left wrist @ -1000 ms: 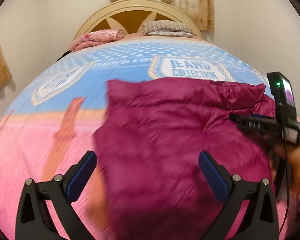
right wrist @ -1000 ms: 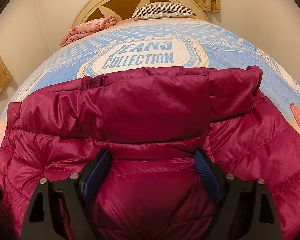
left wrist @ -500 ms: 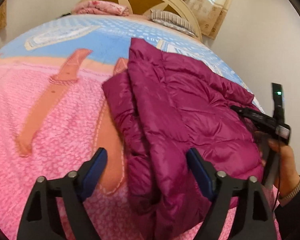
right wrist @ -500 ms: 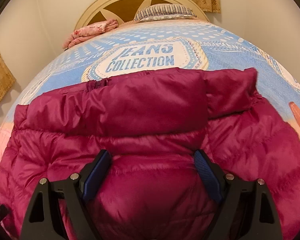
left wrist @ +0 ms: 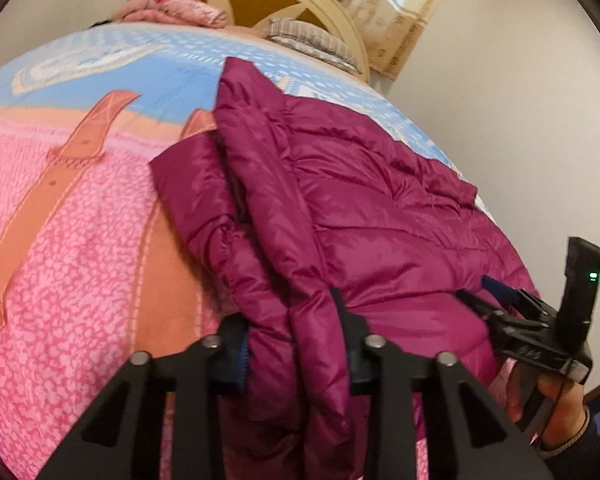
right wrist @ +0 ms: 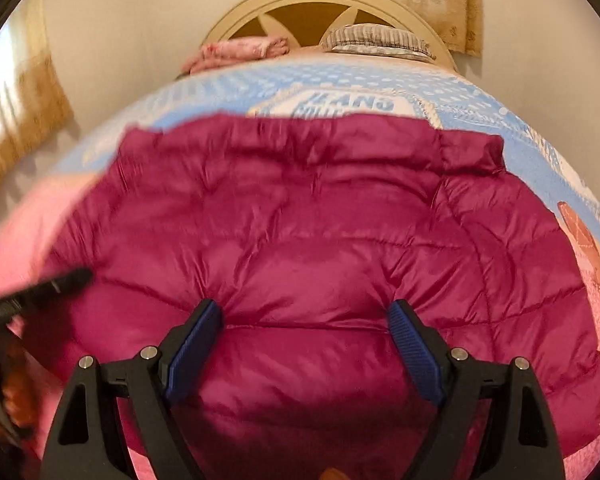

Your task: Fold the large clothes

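Now the left claw (left wrist: pixel 296 344) is closing on the magenta jacket's (left wrist: pixel 372 216) folded edge, while the right claw (right wrist: pixel 304 344) gapes over it.

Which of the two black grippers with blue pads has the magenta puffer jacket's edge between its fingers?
The left gripper: its closing jaws bunch the magenta puffer jacket edge; the right gripper stands wide open.

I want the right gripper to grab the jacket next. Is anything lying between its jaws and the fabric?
Nothing visible does. The right gripper hangs open directly over the bare jacket; the left gripper, jaws closing on the jacket's side edge, is off to one side.
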`<state>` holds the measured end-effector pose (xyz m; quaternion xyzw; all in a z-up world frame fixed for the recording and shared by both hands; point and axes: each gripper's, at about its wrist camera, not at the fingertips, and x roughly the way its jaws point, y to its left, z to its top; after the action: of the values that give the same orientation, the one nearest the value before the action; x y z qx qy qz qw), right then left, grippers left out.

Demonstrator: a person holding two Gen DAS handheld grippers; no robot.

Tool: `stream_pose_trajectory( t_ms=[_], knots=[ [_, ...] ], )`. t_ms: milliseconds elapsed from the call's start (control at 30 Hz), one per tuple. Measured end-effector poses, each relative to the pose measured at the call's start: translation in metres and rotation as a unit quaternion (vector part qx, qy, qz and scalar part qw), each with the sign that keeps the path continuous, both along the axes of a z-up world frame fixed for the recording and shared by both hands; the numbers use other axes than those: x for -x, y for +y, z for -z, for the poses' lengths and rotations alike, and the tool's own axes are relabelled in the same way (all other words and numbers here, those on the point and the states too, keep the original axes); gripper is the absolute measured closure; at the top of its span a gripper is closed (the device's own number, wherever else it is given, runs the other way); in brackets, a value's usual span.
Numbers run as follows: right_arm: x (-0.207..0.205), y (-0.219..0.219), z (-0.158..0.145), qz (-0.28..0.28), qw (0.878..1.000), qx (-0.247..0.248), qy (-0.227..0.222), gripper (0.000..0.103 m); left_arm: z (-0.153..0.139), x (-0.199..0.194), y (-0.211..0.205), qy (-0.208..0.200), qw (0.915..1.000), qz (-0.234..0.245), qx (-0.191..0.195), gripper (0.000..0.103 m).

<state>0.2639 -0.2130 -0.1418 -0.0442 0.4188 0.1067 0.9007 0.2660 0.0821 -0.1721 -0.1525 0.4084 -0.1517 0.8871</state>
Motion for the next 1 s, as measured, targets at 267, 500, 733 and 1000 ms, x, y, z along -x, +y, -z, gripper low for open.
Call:
stream_pose_trajectory(
  t_ms=[267, 500, 733, 1000],
  knots=[
    [-0.008, 0.000, 0.014, -0.003, 0.999, 0.040, 0.020, 0.013, -0.015, 0.016, 0.010, -0.034, 0.9972, 0.011, 0.066, 0.090],
    [0.000, 0.004, 0.013, -0.003, 0.999, 0.031, 0.018, 0.013, -0.064, 0.041, -0.003, -0.092, 0.9893, 0.043, 0.105, 0.092],
    [0.036, 0.034, 0.008, -0.049, 0.998, -0.003, 0.030, 0.013, -0.110, 0.082, 0.003, -0.130, 0.9832, 0.049, 0.118, 0.092],
    [0.061, 0.068, 0.003, -0.139, 0.986, -0.085, 0.042, 0.013, -0.149, 0.097, -0.025, -0.159, 0.9828, 0.057, 0.074, 0.093]
  ],
)
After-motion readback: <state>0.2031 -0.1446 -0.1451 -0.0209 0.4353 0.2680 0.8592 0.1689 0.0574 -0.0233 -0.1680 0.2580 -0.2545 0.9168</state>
